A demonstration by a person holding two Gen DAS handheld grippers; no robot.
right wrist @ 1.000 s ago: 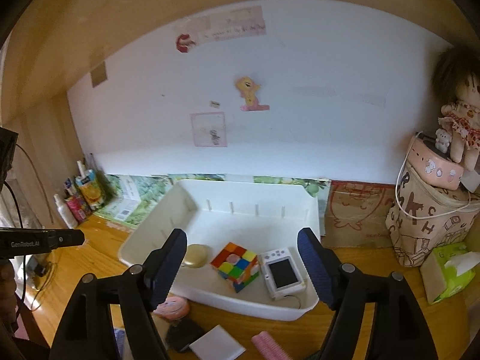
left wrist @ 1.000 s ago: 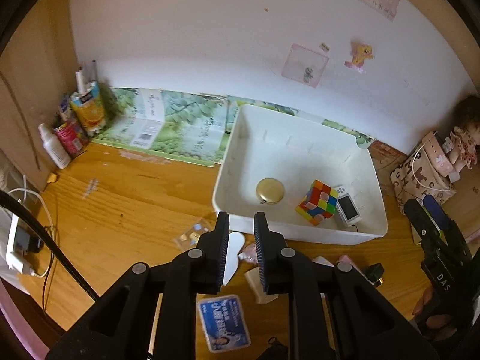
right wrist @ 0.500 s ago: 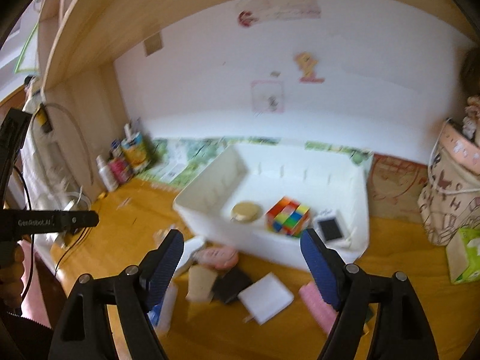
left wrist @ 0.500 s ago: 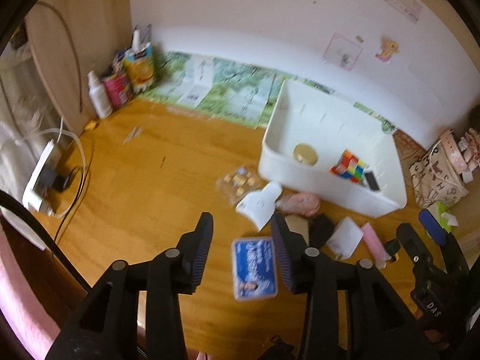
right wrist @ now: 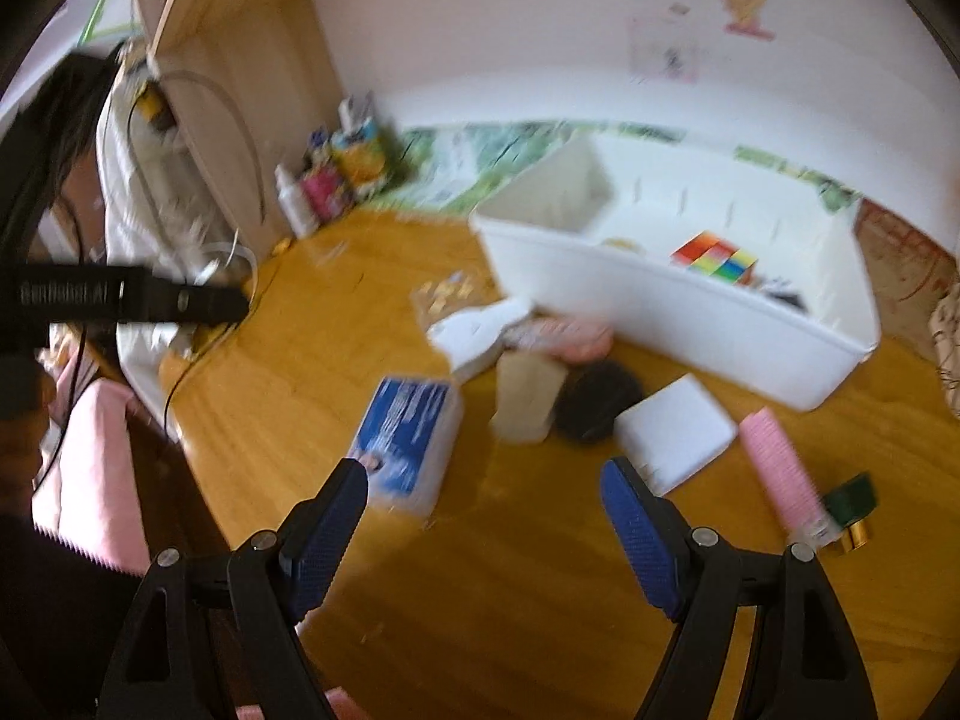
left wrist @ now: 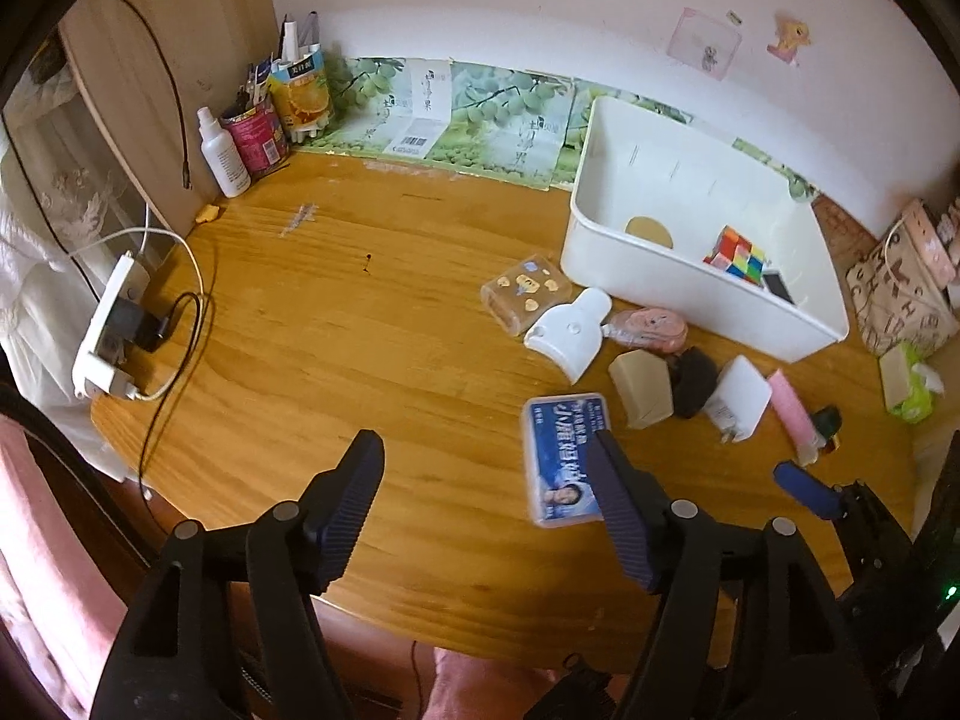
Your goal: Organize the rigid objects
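Wooden desk (left wrist: 312, 324) against a white wall, white bin (left wrist: 708, 306) at 1 o'clock. Left gripper (left wrist: 486, 480) jaws opening, nothing between them. Right gripper (right wrist: 483, 516) jaws apart, empty. Blue card case (left wrist: 564, 459) lies flat, touching the left gripper's right finger at 2 o'clock, long axis 12-to-6. Left hand looks nearer.

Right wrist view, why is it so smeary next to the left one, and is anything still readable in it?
Right wrist view: motion blur smears the blue card box and white bin; shapes stay readable. Left wrist view: sharp, fisheye-bent, soft daylight.
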